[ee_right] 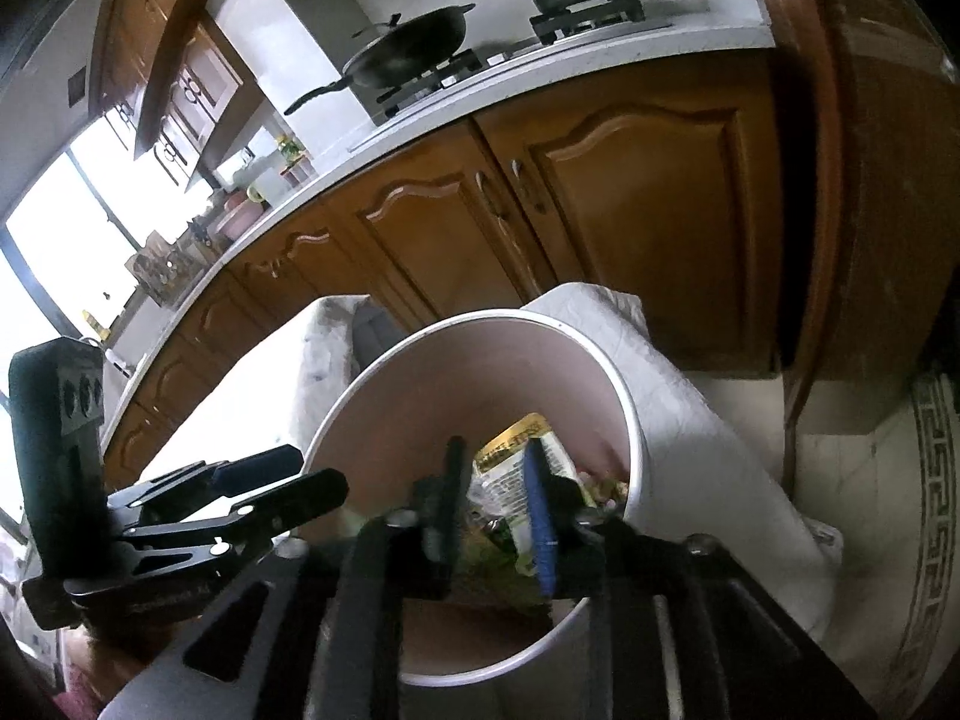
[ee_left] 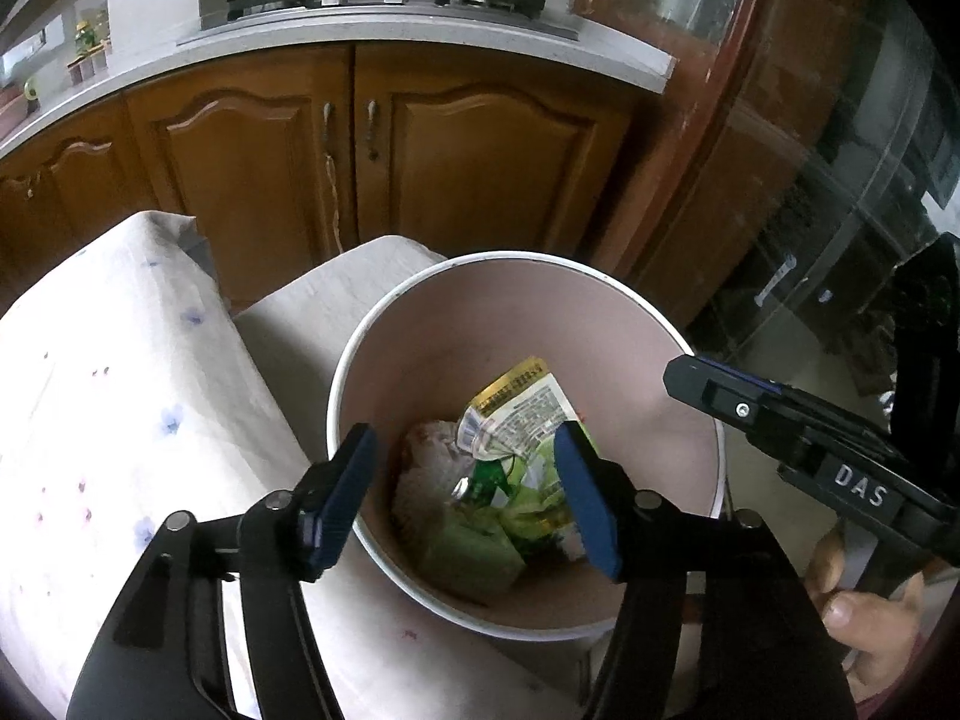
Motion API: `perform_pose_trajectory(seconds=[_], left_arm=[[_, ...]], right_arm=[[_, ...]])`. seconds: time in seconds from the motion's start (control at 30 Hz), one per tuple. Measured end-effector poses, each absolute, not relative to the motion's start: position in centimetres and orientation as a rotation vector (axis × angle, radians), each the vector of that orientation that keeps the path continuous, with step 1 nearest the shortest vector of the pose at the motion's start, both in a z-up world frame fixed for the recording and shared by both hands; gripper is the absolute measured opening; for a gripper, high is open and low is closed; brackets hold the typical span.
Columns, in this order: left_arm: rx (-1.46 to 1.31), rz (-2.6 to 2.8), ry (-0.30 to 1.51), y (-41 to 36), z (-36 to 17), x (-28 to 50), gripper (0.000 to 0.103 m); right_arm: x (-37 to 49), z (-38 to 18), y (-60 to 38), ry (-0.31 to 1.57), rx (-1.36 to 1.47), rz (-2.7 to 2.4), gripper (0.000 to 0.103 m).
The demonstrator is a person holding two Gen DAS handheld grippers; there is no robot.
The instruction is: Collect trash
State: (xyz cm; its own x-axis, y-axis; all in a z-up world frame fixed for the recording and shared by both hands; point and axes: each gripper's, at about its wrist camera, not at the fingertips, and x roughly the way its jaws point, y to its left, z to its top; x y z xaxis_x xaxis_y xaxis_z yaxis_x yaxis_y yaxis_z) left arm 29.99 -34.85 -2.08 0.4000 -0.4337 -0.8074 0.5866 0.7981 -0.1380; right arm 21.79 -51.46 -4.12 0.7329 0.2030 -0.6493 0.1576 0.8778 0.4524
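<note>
Wrappers (ee_left: 516, 420) lie in the bin (ee_left: 600, 312), table (ee_left: 120, 390) left, cabinets (ee_left: 480, 168) behind.

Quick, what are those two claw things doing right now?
Left gripper: jaws open, holding nothing, above the bin.
Right gripper: jaws partly open, nothing held, over the bin's wrappers.

The bin (ee_left: 420, 324) looks like smooth matt plastic, pinkish inside. Wrappers (ee_left: 516, 420) in it are glossy printed foil. A soft matt cloth (ee_left: 120, 372) lies beside it. The cabinets (ee_left: 468, 168) are varnished, glossy wood.
</note>
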Motion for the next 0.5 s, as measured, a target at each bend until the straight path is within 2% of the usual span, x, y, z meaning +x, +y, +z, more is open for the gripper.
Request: perform_pose_trajectory(seconds=[0.33,0.5], left_arm=[[0.165,-0.631,0.951,-33.3,-1.7,29.7,0.075],[0.152,-0.608,0.949,-31.7,-1.5,29.1,0.084]], right_arm=[[21.0,-3.6,-51.0,0.719,0.528,0.038,0.072],[20.5,-3.3,-50.4,0.705,0.535,0.045,0.085]])
